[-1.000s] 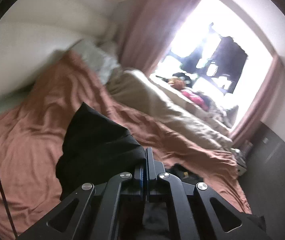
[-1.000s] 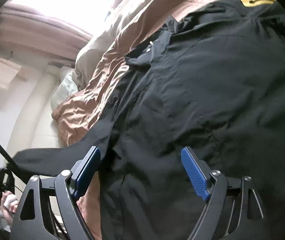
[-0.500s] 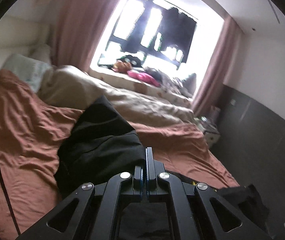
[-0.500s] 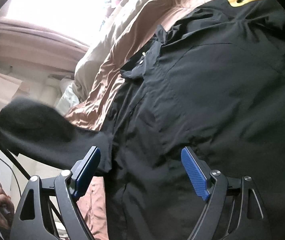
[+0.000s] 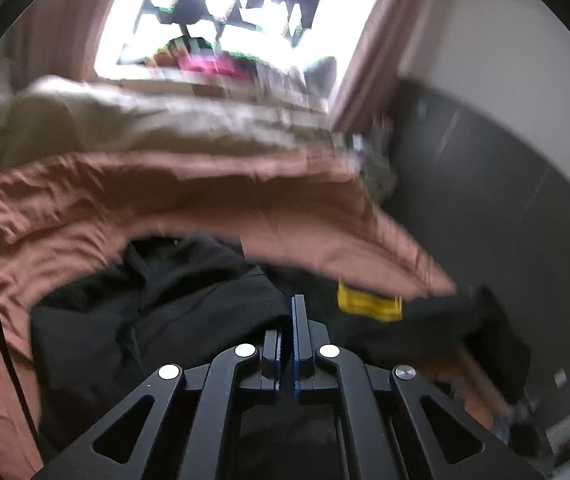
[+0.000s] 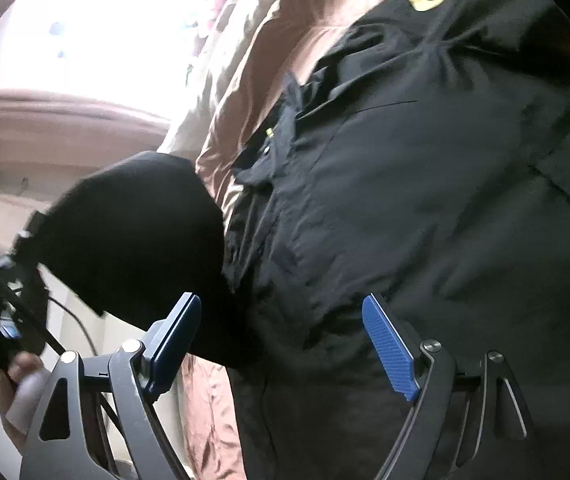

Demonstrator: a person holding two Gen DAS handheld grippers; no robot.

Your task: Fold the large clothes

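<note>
While the one black shirt sprawls across the rust-brown bed below the bright window at frame top, our left tool, jaws starting to part, pinches its sleeve, and our right tool gapes released.

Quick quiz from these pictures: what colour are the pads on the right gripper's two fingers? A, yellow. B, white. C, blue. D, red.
C: in the right wrist view the ribbed pads on the right gripper are blue, standing wide apart above the black button-up shirt spread on the rust-brown bedsheet.
</note>
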